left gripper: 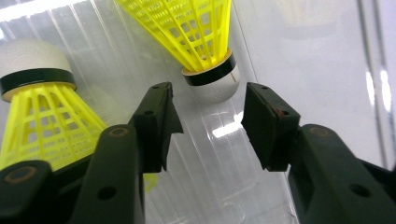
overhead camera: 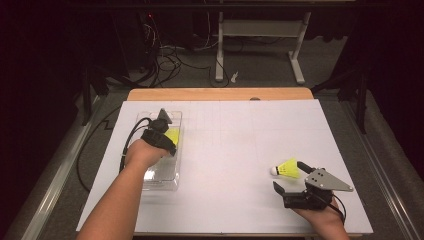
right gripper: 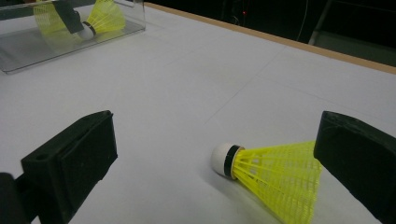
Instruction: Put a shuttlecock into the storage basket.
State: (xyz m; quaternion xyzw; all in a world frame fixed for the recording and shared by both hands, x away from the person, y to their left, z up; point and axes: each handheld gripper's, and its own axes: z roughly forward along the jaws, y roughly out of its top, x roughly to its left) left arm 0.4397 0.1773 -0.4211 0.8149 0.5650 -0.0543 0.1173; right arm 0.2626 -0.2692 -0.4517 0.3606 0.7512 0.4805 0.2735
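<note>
Yellow shuttlecock (left gripper: 205, 42) just beyond left gripper (left gripper: 210, 112), untouched

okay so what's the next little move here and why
Probably close the right tool on the yellow shuttlecock: it lies on its side on the white table between the wide-open jaws. The left tool, open, has a shuttlecock in front of it inside the clear box.

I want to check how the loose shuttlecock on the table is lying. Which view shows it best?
The right gripper view: the shuttlecock lies on its side, close up, between the open right gripper. The high view shows it small. The left gripper view looks into the clear box instead.
</note>
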